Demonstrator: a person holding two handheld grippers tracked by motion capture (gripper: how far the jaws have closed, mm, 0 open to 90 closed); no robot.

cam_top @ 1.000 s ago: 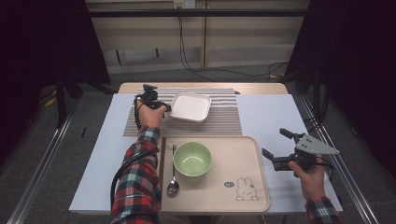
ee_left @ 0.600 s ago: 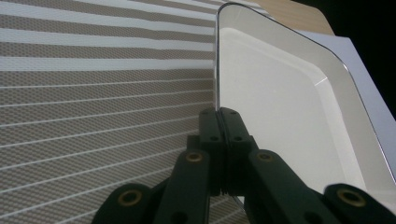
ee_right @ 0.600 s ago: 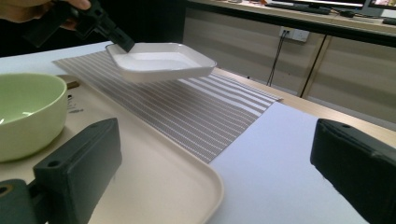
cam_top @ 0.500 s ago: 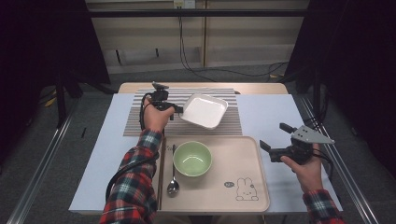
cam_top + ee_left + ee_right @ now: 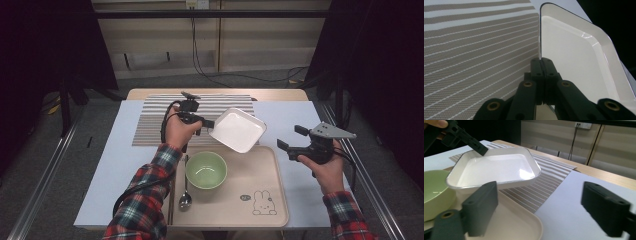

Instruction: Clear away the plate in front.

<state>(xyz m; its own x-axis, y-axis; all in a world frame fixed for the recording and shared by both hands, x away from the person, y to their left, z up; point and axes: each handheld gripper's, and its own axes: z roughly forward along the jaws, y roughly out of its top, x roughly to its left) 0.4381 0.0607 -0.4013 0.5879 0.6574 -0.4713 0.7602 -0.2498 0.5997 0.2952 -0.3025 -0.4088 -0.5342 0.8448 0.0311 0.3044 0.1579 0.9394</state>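
A white square dish [image 5: 238, 130] hangs tilted above the far edge of the beige tray [image 5: 270, 175], clear of the striped mat [image 5: 150, 122]. My left gripper [image 5: 206, 123] is shut on the dish's left rim; in the left gripper view the jaws pinch that rim [image 5: 541, 62] edge-on, with the dish [image 5: 576, 62] to the right. My right gripper [image 5: 291, 138] is held in the air to the right of the dish. Its jaws have just been closing a little but still stand wide apart with nothing between them. From the right gripper [image 5: 544, 207] the dish [image 5: 496, 167] lies ahead.
A green bowl [image 5: 206, 170] sits on the tray, with a spoon [image 5: 185, 197] at its left. The tray has a rabbit print [image 5: 263, 203] at its near right. A white sheet [image 5: 115, 165] covers the table under mat and tray.
My left gripper has lifted the dish off the striped mat and carried it right, toward the tray. My right hand has risen and come nearer the dish.
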